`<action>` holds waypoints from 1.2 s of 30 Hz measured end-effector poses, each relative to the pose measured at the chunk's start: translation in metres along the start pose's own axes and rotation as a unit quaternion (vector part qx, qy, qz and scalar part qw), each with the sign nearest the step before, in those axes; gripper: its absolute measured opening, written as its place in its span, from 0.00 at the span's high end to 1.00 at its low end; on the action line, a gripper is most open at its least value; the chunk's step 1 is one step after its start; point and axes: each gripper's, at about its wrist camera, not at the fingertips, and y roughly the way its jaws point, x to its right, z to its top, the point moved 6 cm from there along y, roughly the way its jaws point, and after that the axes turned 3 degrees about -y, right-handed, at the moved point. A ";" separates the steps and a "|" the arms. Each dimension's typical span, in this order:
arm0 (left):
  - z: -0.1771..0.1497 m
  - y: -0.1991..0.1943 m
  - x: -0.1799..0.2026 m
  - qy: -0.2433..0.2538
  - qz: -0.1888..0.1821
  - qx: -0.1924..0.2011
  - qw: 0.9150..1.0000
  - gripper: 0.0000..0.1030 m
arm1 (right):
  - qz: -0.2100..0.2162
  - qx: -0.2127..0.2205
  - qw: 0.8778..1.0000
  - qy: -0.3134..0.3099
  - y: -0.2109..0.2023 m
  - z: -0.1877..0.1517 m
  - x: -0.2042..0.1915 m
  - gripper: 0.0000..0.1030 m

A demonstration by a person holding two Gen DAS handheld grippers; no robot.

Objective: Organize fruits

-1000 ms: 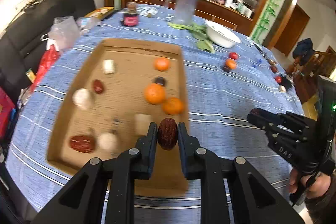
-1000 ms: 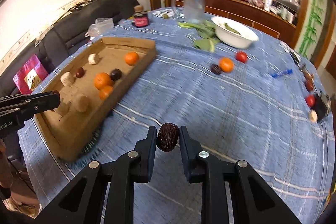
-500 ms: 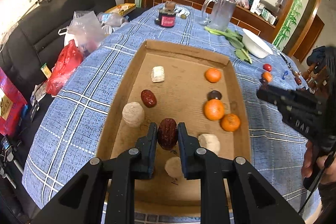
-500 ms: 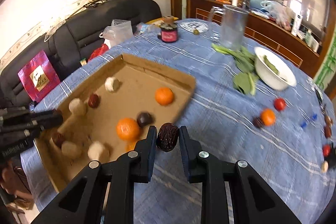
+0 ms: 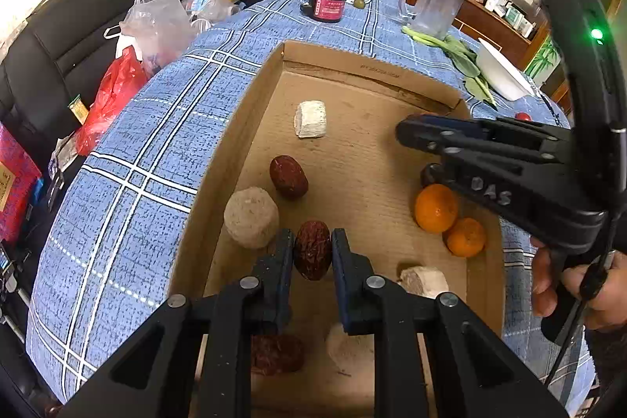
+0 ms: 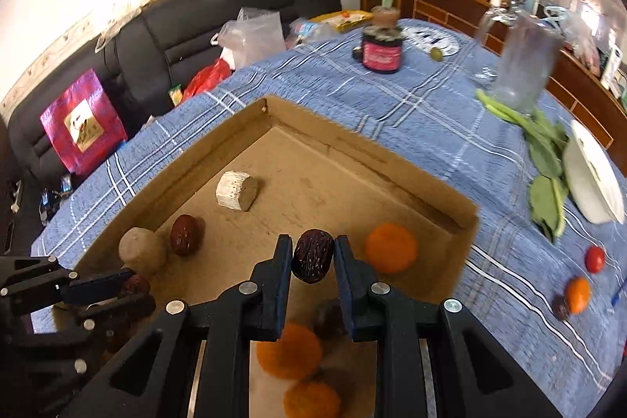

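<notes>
Left gripper [image 5: 312,253]: fingers clamped on a wrinkled red date [image 5: 312,249], held above the near left part of the cardboard tray [image 5: 243,128]; seen from the right wrist at lower left [image 6: 129,286]
Right gripper [image 6: 312,257]: fingers closed on a dark date [image 6: 312,255], poised over the tray's near right part; in the left wrist view it reaches in from the right [image 5: 403,134], gripped by a hand [image 5: 576,285]
Cardboard tray: shallow, open-topped, lying on the blue checked tabletop [image 5: 129,175]
Tray contents, left side: a loose red date [image 5: 289,176]; a round pale piece [image 5: 251,217] just nearer; a white cut piece [image 5: 310,118] toward the far wall
Tray contents, right side: two oranges [image 5: 436,208] touching each other; a third orange [image 6: 390,248] near the far right wall; a dark fruit partly hidden behind the right gripper
Tabletop beyond tray: dark jar with pink label [image 5: 328,2]; glass jug [image 5: 439,4]; green leaves [image 6: 546,159]; white bowl [image 6: 591,179]
Loose fruit at right: a red fruit [image 6: 595,259]; a small orange [image 6: 577,294] with a dark fruit beside it
</notes>
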 end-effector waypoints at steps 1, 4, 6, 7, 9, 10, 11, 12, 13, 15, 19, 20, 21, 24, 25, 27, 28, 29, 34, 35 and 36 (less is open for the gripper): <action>0.001 0.002 0.000 -0.001 -0.001 -0.003 1.000 0.82 | 0.002 -0.006 1.000 -0.002 0.006 0.001 -0.002 0.77; 0.001 0.008 -0.001 -0.002 0.001 -0.009 1.000 0.82 | -0.001 -0.021 1.000 -0.008 0.019 0.000 -0.003 0.77; 0.001 0.011 -0.001 -0.002 0.003 -0.012 1.000 0.82 | 0.001 -0.027 1.000 -0.010 0.025 -0.001 -0.003 0.77; 0.001 0.012 -0.001 -0.003 0.004 -0.014 1.000 0.82 | 0.001 -0.029 1.000 -0.010 0.026 -0.002 -0.003 0.77; 0.001 0.017 -0.002 -0.005 0.007 -0.019 1.000 0.82 | 0.002 -0.034 0.999 -0.011 0.030 -0.002 -0.003 0.77; 0.001 0.019 -0.002 -0.006 0.008 -0.023 1.000 0.82 | 0.003 -0.037 0.999 -0.011 0.032 -0.002 -0.003 0.77; 0.001 0.021 -0.002 -0.007 0.007 -0.025 1.000 0.82 | 0.004 -0.038 0.999 -0.011 0.033 -0.002 -0.003 0.77; 0.000 0.022 -0.002 -0.007 0.009 -0.027 1.000 0.82 | 0.003 -0.037 0.999 -0.012 0.033 -0.002 -0.003 0.77; 0.000 0.023 -0.002 -0.007 0.010 -0.026 1.000 0.82 | 0.002 -0.036 0.999 -0.014 0.033 -0.002 -0.003 0.77; 0.000 0.023 -0.001 -0.004 0.014 -0.024 1.000 0.82 | 0.001 -0.036 0.999 -0.017 0.033 -0.001 -0.003 0.77; 0.000 0.024 -0.001 -0.003 0.015 -0.025 1.000 0.80 | 0.000 -0.041 0.999 -0.018 0.033 -0.002 -0.003 0.74; 0.000 0.023 -0.001 -0.004 0.014 -0.026 1.000 0.78 | -0.001 -0.042 0.999 -0.017 0.033 -0.002 -0.002 0.69; 0.000 0.023 0.000 -0.006 0.011 -0.028 1.000 0.75 | -0.002 -0.042 0.999 -0.016 0.032 -0.002 -0.002 0.66; -0.003 0.019 0.000 -0.007 0.010 -0.025 1.000 0.66 | -0.010 -0.033 0.999 -0.017 0.025 -0.003 0.000 0.64; -0.004 0.017 0.000 -0.005 0.012 -0.022 1.000 0.65 | -0.012 -0.031 0.999 -0.015 0.022 -0.003 0.001 0.64; -0.006 0.011 0.001 -0.002 0.013 -0.015 1.000 0.59 | -0.017 -0.023 1.000 -0.010 0.013 -0.004 0.003 0.64; -0.006 0.008 0.001 0.000 0.014 -0.010 1.000 0.57 | -0.021 -0.019 1.000 -0.008 0.007 -0.005 0.004 0.64; -0.007 0.003 0.001 0.002 0.018 -0.002 1.000 0.53 | -0.026 -0.015 1.000 -0.009 0.001 -0.006 0.004 0.64; -0.015 -0.031 -0.001 0.007 0.066 0.056 0.996 0.36 | -0.054 -0.001 0.999 0.005 -0.037 -0.029 0.006 0.61; -0.017 -0.038 0.000 0.007 0.072 0.067 0.995 0.36 | -0.064 0.001 0.998 0.007 -0.047 -0.038 0.005 0.54; -0.021 -0.046 0.000 0.007 0.082 0.080 0.993 0.34 | -0.071 0.003 0.997 0.009 -0.055 -0.045 0.004 0.50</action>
